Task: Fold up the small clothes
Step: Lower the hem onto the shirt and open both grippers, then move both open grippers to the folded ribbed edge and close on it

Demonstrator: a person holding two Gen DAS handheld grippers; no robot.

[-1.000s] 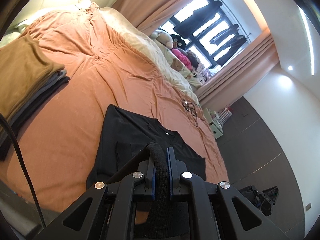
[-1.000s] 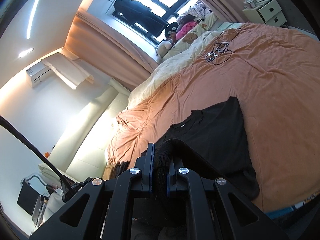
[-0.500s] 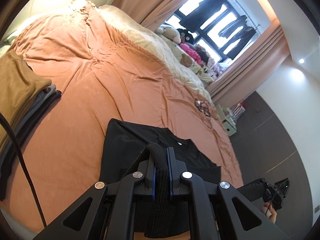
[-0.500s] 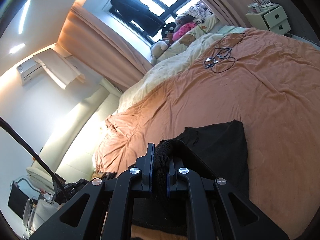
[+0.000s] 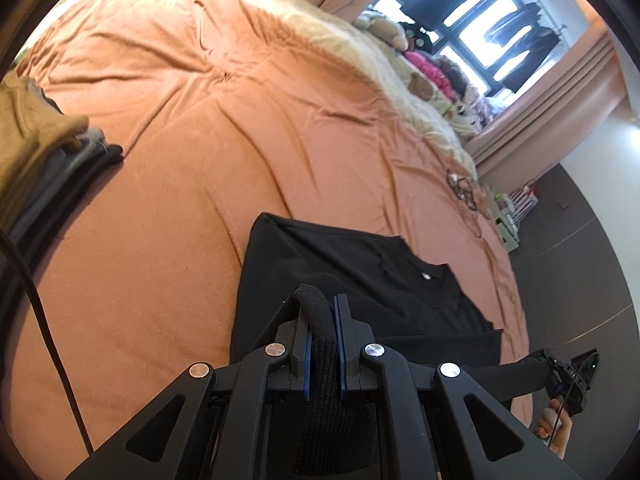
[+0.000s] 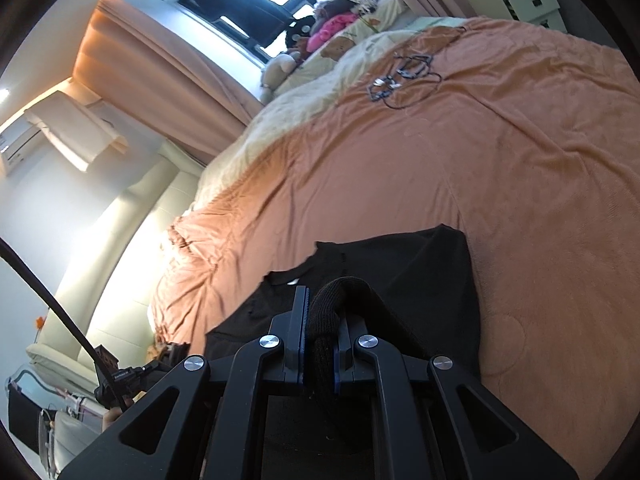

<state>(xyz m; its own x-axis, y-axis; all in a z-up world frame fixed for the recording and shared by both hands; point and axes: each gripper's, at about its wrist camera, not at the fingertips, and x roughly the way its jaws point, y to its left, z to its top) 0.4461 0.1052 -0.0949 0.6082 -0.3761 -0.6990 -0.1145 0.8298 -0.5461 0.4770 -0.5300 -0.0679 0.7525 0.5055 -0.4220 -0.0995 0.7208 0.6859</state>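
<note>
Black short-sleeved knit garment (image 5: 360, 280) lies on the orange bedspread (image 5: 200, 140), directly ahead of and below both grippers, its near edge lifted into them. Left gripper (image 5: 322, 320): jaws narrow, clamped on a ribbed black fold of the garment's edge. Right gripper (image 6: 322, 316): likewise pinched tight on a second bunched fold. Garment spread mostly flat, neckline with a white label facing up, far edge straight. Stack of folded tan, grey and dark clothes (image 5: 36, 152) sits well apart at left.
</note>
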